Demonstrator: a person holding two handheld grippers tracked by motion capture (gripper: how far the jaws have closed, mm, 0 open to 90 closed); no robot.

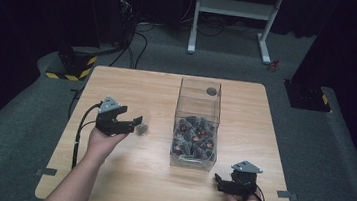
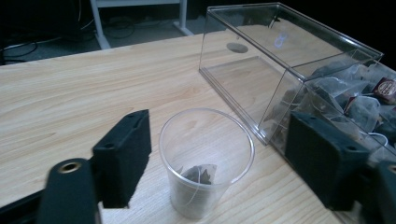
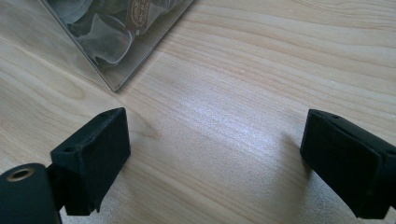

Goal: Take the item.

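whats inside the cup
One tea bag with its string lies at the bottom of the clear cup. Nothing else shows in it; the bag's underside is hidden.

the support is a light wooden table [image 1: 123,175] with rounded corners, standing on grey carpeted floor [image 1: 7,128]. a clear plastic box [image 1: 198,107] lies directly on it just right of centre, its near half packed with tea bags [image 1: 193,137] and its far half bare. a clear plastic cup [image 2: 205,158] stands upright on the wood at 9 o'clock from the box, just beside it and apart from its wall, with one tea bag [image 2: 200,175] resting at its bottom.
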